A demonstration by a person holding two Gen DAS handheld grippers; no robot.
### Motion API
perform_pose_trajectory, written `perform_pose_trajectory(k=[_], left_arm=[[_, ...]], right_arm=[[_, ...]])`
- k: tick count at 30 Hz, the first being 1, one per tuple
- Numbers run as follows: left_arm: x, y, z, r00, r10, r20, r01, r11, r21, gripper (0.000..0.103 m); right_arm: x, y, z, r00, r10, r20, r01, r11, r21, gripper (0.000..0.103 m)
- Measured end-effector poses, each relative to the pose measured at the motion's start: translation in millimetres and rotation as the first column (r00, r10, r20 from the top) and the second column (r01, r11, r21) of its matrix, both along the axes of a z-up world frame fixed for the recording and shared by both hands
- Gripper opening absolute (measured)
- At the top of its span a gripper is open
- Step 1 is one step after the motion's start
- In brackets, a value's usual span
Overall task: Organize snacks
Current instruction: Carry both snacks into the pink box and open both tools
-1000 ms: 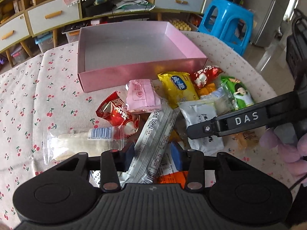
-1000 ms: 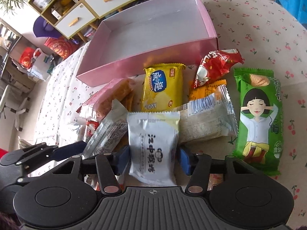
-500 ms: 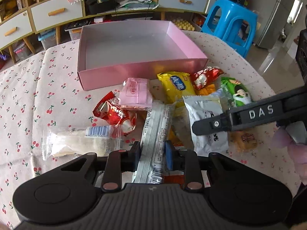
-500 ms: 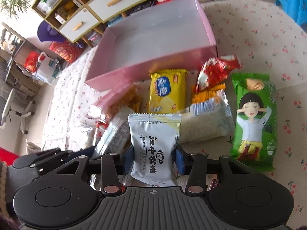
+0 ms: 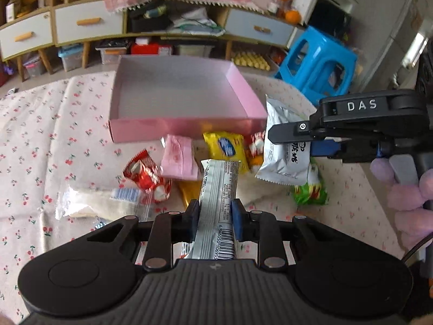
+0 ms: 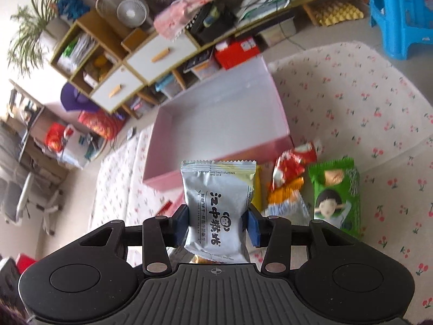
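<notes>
My left gripper (image 5: 215, 220) is shut on a long silver snack bar (image 5: 219, 189), lifted off the pile. My right gripper (image 6: 216, 223) is shut on a silver biscuit packet (image 6: 216, 203) and holds it in the air; the same packet (image 5: 286, 151) and right gripper (image 5: 322, 146) show at the right of the left wrist view. The pink box (image 5: 173, 97) (image 6: 216, 124) stands open and empty behind the snacks. On the cloth lie a yellow packet (image 5: 226, 149), a pink packet (image 5: 180, 159), a red wrapper (image 5: 144, 174), a clear rice-cake pack (image 5: 100, 203) and a green packet (image 6: 335, 197).
The table wears a cherry-print cloth (image 5: 54, 140). A blue plastic stool (image 5: 316, 62) stands beyond the table's far right edge. Drawers and shelves (image 5: 89, 24) line the back wall. A person's gloved purple hand (image 5: 408, 187) holds the right gripper.
Both grippers closed on their packets and rose from the pile: the left with the silver bar, the right with the biscuit packet. The snack pile now lies lower in both views.
</notes>
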State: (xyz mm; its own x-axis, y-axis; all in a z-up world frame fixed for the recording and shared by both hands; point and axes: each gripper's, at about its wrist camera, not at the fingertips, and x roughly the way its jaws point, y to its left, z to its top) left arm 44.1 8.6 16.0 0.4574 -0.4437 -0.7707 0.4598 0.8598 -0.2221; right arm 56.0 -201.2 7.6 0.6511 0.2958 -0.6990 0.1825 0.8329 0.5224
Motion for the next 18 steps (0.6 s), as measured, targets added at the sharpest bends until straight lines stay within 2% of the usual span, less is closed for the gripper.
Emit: perform_pose_trajectory(k=[6,12,18], left_arm=[[6.8,-2.8,16.5,0.997,0.075,0.029,-0.072,0.993,-0.092,0.023],[46.0,-3.5,16.5,0.987,0.158,0.037,-0.155,0.985,-0.079,0.023],[96.4,-2.1,2.3,0.971,0.22,0.097,-0.215,0.975,-0.059,0.023]], right_arm=[[9.2,-8.4,12.3,0.998,-0.061,0.035,0.062,0.998,-0.016,0.043],[42.5,-22.3,9.1,0.997,-0.081,0.008,0.081,0.997,0.005,0.043],[79.8,-31.0,0.5,0.995,-0.053,0.083,0.054,0.998,-0.013,0.043]])
